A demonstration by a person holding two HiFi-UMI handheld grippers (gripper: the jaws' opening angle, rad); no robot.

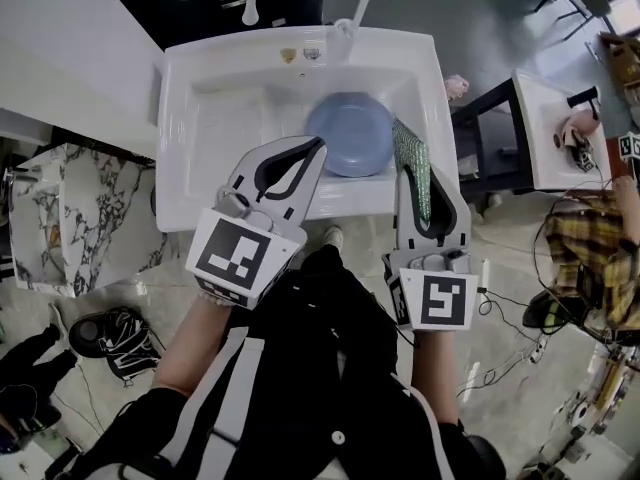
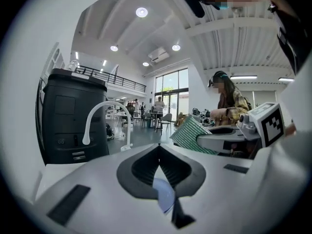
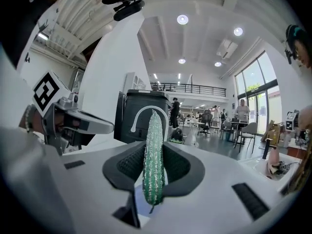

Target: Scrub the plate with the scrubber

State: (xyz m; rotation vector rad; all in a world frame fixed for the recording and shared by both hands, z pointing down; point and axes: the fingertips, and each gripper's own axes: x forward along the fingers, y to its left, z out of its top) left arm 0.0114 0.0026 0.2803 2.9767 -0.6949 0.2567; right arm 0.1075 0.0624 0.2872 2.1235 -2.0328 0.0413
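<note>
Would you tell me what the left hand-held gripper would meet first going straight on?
Probably the blue plate, just beyond the shut left hand-held gripper; depth is unclear, so it might pass above.

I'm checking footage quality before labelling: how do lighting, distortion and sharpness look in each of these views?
Head view: even light, sharp, white sink bright, no glare on the plate. Left gripper view: strong fisheye, black corners, bright ceiling spots, left tongs slightly soft up close. Right gripper view: same fisheye and dark corners, scrubber crisp in the right tongs.
</note>
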